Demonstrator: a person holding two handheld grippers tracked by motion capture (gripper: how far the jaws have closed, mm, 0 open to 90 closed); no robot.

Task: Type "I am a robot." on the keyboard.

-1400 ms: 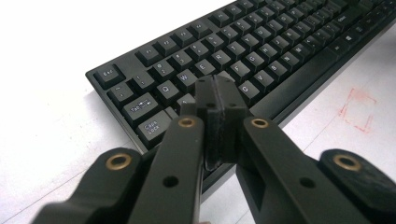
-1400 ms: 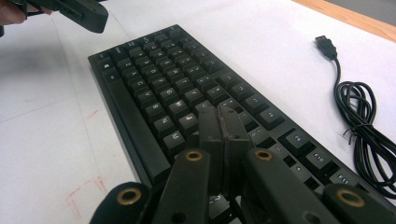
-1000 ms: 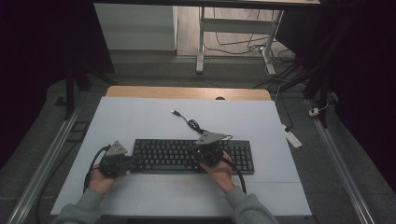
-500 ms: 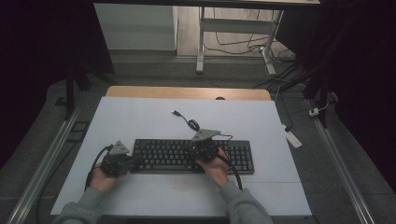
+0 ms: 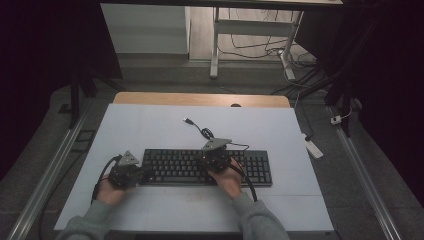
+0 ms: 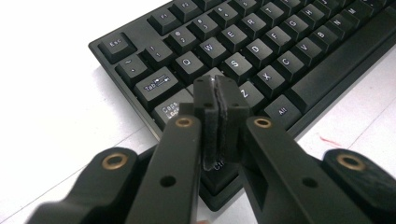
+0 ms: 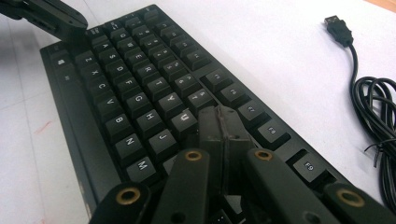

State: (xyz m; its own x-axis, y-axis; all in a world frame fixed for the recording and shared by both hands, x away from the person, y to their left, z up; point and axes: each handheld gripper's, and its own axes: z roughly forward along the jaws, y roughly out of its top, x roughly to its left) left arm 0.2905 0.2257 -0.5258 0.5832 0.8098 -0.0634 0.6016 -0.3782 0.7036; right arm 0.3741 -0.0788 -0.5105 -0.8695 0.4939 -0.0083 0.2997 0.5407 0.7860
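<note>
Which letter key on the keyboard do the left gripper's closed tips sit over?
The A key, hidden under the left gripper: its tips lie between Q, S and Z on the keyboard.

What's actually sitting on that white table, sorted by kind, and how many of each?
Keyboard: 1
Coiled cable with USB plug: 1
Hand-held grippers, left gripper and right gripper: 2
Total: 4

Closed tongs (image 7: 223,122) over keyboard (image 7: 140,88)
</note>
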